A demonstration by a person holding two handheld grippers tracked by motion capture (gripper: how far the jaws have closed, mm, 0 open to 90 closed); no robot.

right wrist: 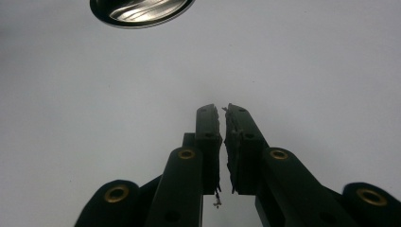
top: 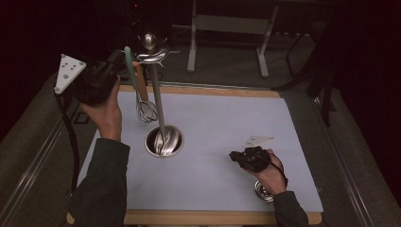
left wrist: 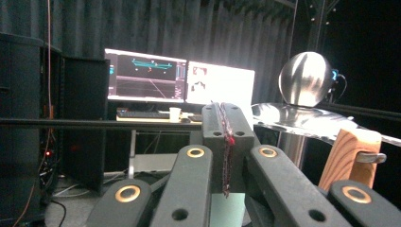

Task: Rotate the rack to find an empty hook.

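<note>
Left hand-held gripper point(top: 124, 66), jaws shut on a green-handled utensil point(top: 131, 71), holds it up by the rack's point(top: 158, 99) top hooks; wood-handled whisk point(top: 144, 101) hangs already. Right hand-held gripper point(top: 236, 157) idles nr counter point(top: 213, 123), near-closed, empty. Hanging looks unfinished.

Your high view looks forward and down over the whole mat point(top: 213, 142), your left gripper view rides raised and level, close beside the stand's ball top point(left wrist: 305, 79), and your right gripper view skims low, sharing the stand's round base point(right wrist: 142, 10) ahead.
</note>
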